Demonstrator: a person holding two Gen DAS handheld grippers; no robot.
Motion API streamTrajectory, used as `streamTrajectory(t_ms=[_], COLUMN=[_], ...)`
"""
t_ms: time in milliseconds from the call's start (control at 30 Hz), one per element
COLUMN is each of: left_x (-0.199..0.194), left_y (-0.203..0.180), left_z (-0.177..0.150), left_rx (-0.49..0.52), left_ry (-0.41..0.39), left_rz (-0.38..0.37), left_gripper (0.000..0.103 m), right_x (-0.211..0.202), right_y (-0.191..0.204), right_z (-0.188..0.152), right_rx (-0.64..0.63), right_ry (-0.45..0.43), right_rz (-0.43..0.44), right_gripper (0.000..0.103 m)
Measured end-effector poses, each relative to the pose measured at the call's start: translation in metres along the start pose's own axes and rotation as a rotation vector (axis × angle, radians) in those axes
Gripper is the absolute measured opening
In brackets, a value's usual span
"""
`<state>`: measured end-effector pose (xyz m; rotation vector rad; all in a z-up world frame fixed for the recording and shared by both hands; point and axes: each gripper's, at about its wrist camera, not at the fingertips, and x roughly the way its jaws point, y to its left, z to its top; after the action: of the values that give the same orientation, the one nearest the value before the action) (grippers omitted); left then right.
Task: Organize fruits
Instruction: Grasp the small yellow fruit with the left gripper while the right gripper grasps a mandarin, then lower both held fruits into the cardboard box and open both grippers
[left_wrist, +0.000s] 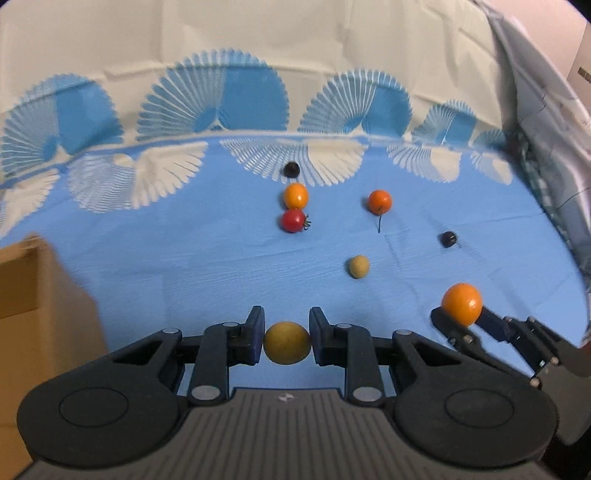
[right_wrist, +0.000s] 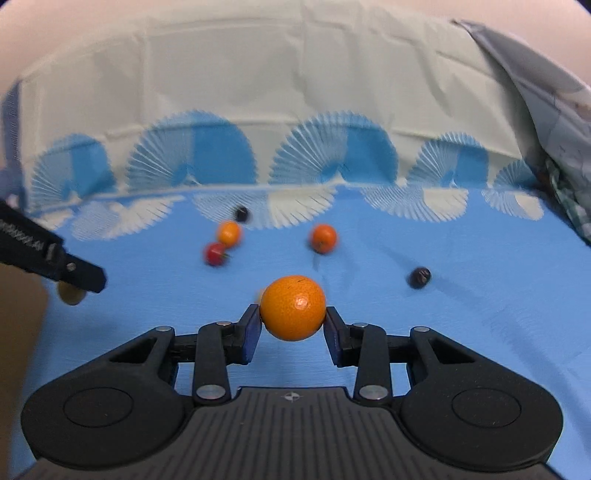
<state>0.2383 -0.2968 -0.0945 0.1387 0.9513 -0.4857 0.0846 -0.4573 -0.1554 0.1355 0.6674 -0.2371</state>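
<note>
the round yellow-green fruit (left_wrist: 287, 343) sits clamped between the pads of the left hand-held gripper (left_wrist: 287, 341), lifted clear of the blue patterned cloth (left_wrist: 184, 251) on the counter. the smooth round orange fruit (right_wrist: 293, 307) is likewise pinched in the right hand-held gripper (right_wrist: 293, 325). the brown cardboard box (left_wrist: 40, 314) lies at nine o'clock from the left gripper, just beside it (so the left hand is nearer; the right must cross over). loose at twelve o'clock: a red cherry tomato (left_wrist: 293, 220), a small beige ball (left_wrist: 358, 266) and a dark berry (left_wrist: 448, 239).
</note>
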Motion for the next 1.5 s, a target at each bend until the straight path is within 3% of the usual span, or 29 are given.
streamTrajectory(t_ms=[167, 400, 633, 800, 1067, 1500], left_x=[-0.070, -0.148, -0.194, -0.220, -0.228, -0.205], left_y=[0.026, 0.082, 0.133, 0.159, 0.183, 0.218], left_z=[-0.017, -0.055, -0.097, -0.121, -0.141, -0.155], left_rx=[-0.043, -0.093, -0.165, -0.197, -0.246, -0.272], left_ry=[-0.020, -0.036, -0.045, -0.055, -0.051, 0.028], left_rz=[0.005, 0.076, 0.133, 0.165, 0.183, 0.229], left_gripper=[0.029, 0.029, 0.029, 0.029, 0.029, 0.029], right_x=[-0.057, -0.125, -0.166, -0.182, -0.187, -0.163], right_y=[0.049, 0.126, 0.184, 0.217, 0.245, 0.280], right_z=[0.009, 0.012, 0.003, -0.001, -0.011, -0.025], right_rx=[-0.047, -0.112, -0.152, -0.180, -0.242, -0.310], right_ry=[-0.001, -0.014, 0.014, -0.007, 0.039, 0.125], right_rz=[0.101, 0.241, 0.356, 0.393, 0.418, 0.414], right_gripper=[0.038, 0.038, 0.038, 0.038, 0.038, 0.038])
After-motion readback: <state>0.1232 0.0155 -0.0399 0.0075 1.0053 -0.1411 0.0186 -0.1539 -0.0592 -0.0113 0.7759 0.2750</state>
